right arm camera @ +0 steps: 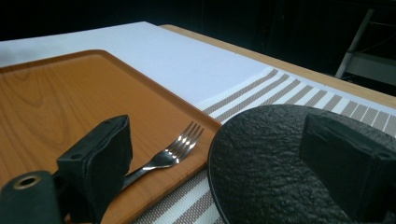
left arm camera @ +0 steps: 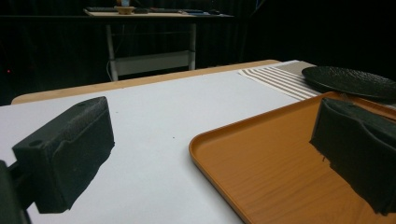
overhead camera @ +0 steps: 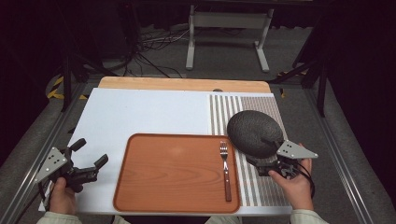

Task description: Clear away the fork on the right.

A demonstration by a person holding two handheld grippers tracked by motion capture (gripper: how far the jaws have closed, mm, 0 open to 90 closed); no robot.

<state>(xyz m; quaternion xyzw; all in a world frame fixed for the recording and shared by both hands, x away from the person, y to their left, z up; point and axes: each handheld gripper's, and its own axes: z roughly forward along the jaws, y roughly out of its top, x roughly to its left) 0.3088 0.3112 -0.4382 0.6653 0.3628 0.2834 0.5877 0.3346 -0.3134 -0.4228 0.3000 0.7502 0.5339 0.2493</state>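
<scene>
White-covered surface (overhead camera: 140, 116) across mid-frame, wooden edge along top. Orange tray (overhead camera: 173, 172) bottom centre, mostly bare. Striped placemat (overhead camera: 224, 112) to right of tray. Black textured plate (overhead camera: 254, 133) centre-right, on placemat, near rim lying between the jaws of right hand-held gripper (overhead camera: 266, 164); jaws spread, not visibly clamped on it. Probably lined up to grip the plate rim or freshly let go; cannot tell which. Left hand-held gripper (overhead camera: 88, 156) bottom left, jaws wide apart, nothing between them, aimed at tray's left edge, likely parked or waiting. Fork (overhead camera: 225, 170) along tray's right side, tines toward top of frame, laid like a place setting.
</scene>
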